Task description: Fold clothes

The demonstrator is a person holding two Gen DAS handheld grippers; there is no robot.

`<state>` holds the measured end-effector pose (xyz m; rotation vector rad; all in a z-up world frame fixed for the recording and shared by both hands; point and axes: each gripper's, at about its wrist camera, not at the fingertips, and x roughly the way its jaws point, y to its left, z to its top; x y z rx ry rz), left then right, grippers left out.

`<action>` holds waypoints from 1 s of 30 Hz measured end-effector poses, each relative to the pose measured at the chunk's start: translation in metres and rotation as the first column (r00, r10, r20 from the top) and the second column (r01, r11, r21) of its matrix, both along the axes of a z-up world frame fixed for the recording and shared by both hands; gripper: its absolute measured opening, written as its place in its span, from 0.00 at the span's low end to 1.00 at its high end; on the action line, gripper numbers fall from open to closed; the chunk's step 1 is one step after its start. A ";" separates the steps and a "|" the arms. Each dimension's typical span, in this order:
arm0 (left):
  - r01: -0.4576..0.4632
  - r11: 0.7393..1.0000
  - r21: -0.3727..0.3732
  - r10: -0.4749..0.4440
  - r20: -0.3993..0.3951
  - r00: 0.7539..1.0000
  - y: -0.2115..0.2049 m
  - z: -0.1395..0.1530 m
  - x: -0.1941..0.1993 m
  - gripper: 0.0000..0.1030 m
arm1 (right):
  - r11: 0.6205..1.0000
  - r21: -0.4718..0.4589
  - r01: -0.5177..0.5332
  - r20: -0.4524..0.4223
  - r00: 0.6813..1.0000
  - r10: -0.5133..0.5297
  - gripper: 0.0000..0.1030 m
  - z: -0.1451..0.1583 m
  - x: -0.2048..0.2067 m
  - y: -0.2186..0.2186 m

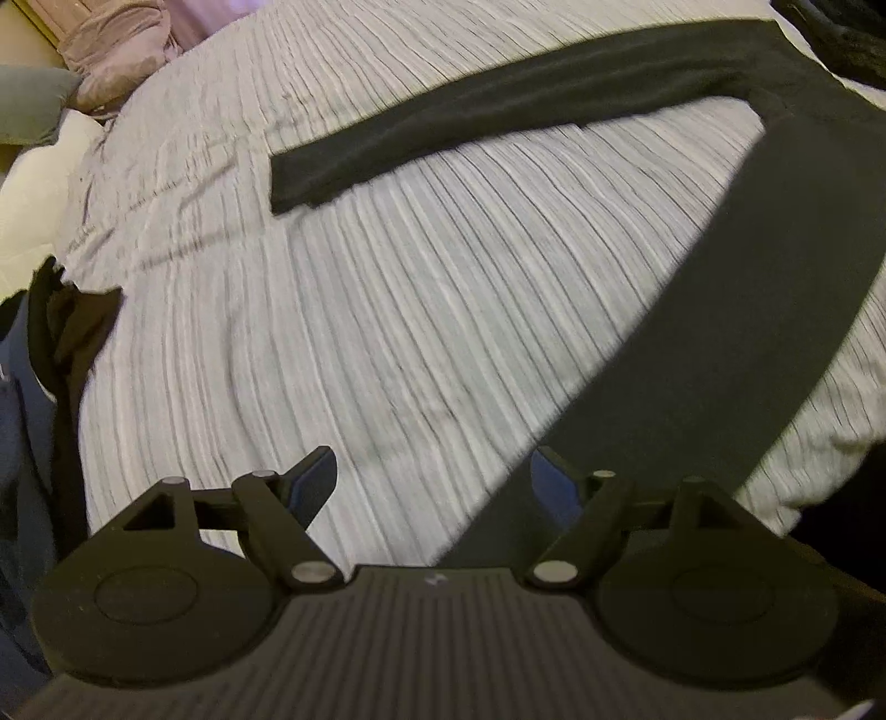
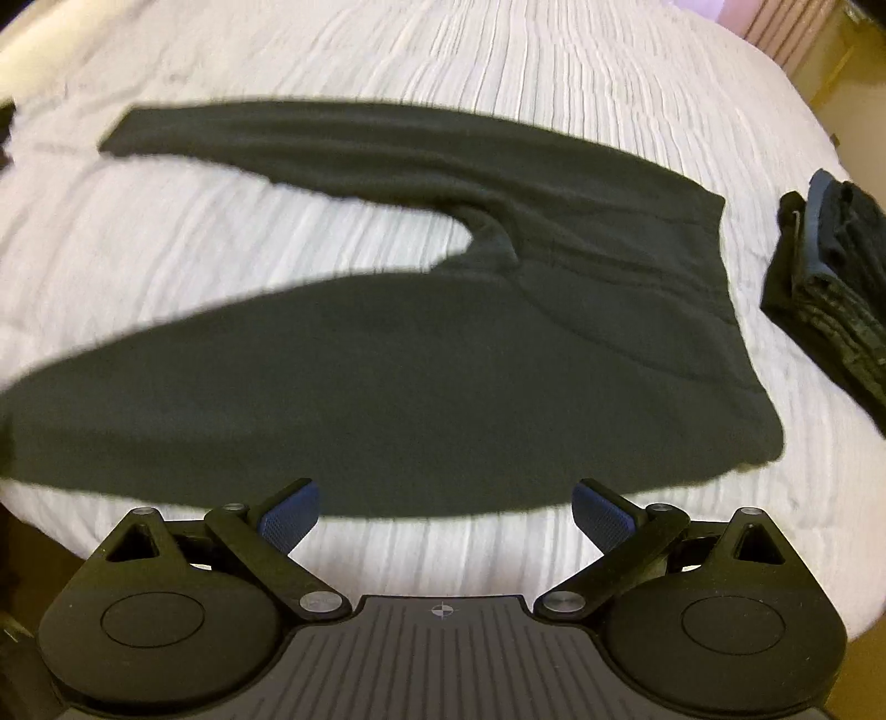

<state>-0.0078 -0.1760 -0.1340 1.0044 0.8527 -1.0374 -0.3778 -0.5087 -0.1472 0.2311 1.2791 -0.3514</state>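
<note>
- A stack of folded dark clothes (image 2: 830,288) lies on the bed (image 2: 498,77) at 3 o'clock in the right wrist view, apart from the black trousers (image 2: 343,365).
- A pink-brown garment (image 1: 111,50) lies at 11 o'clock in the left wrist view; more dark clothing (image 1: 61,343) sits at 9 o'clock, cut off by the frame edge.
- The trousers lie spread flat on the striped bed cover, legs parted in a V.
- Both views are motion-blurred; fabric detail is hard to make out.
- The left gripper (image 1: 432,487) hovers over the near trouser leg, fingers wide apart, holding nothing.
- The right gripper (image 2: 446,518) hovers at the trousers' near edge, fingers wide apart, holding nothing.
</note>
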 end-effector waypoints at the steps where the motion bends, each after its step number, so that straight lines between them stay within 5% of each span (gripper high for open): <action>1: 0.002 1.000 -0.007 -0.002 0.007 1.000 -0.009 0.003 0.007 0.72 | 1.000 0.012 -0.004 0.014 1.000 0.004 0.97 0.004 0.003 -0.008; 10: 0.057 0.997 -0.057 -0.051 0.102 0.993 -0.126 0.030 0.045 0.67 | 0.972 -0.127 -0.196 0.033 0.979 0.201 0.97 0.030 0.064 -0.122; 20: 0.200 0.979 0.039 -0.203 0.224 0.953 -0.238 0.011 0.067 0.61 | 0.898 -0.090 -0.431 0.052 0.898 0.436 0.97 0.001 0.158 -0.247; 23: 0.264 0.960 0.089 -0.277 0.229 0.933 -0.264 -0.010 0.087 0.61 | 0.881 -0.091 -0.464 0.045 0.882 0.469 0.91 -0.011 0.180 -0.259; 25: 0.312 0.942 0.125 -0.333 0.232 0.914 -0.277 -0.028 0.104 0.61 | 0.877 -0.092 -0.472 0.041 0.878 0.477 0.70 -0.018 0.192 -0.265; 30: 0.438 0.877 0.199 -0.475 0.208 0.855 -0.308 -0.077 0.151 0.50 | 0.884 -0.121 -0.451 0.023 0.889 0.457 0.70 -0.041 0.207 -0.273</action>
